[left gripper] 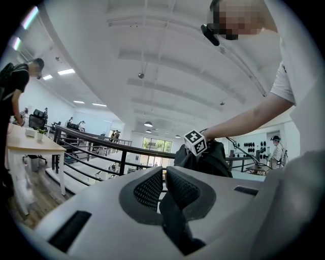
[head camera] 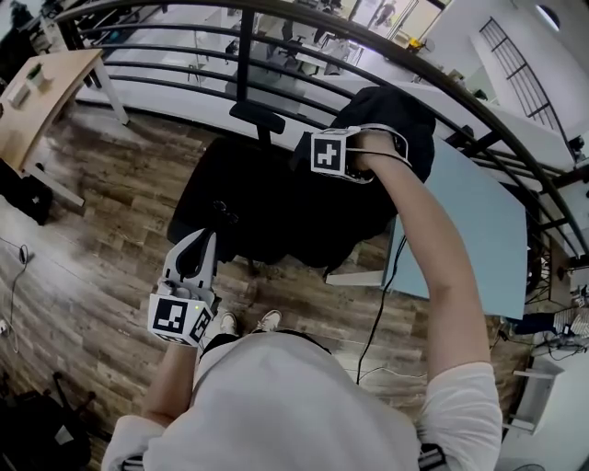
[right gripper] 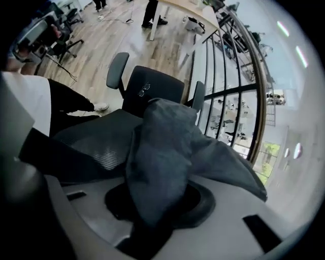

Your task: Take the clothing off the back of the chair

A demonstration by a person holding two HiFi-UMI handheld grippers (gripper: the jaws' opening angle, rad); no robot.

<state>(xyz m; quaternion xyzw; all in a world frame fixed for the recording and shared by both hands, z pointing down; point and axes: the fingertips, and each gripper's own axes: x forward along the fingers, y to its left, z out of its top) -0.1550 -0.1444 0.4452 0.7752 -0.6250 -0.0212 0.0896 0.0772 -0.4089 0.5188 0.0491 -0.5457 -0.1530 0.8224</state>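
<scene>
— Where is the clothing relative to your grippers?

— The dark grey-blue cloth garment (right gripper: 167, 152) is bunched over the top of the black mesh office chair's (head camera: 248, 198) back. My right gripper (right gripper: 157, 203) is pinched on a fold of it, and the fabric rises out from between the jaws. The rest hangs over the backrest on the side toward the black metal railing (head camera: 276, 18).

— And your left gripper?

— My left gripper (head camera: 204, 241) has its jaws almost together with nothing between them. It is well apart from the garment, low beside the chair's seat.

— How are your arms set?

— My right arm reaches forward with the gripper tipped steeply down. My left is close to my body, with the gripper level.
</scene>
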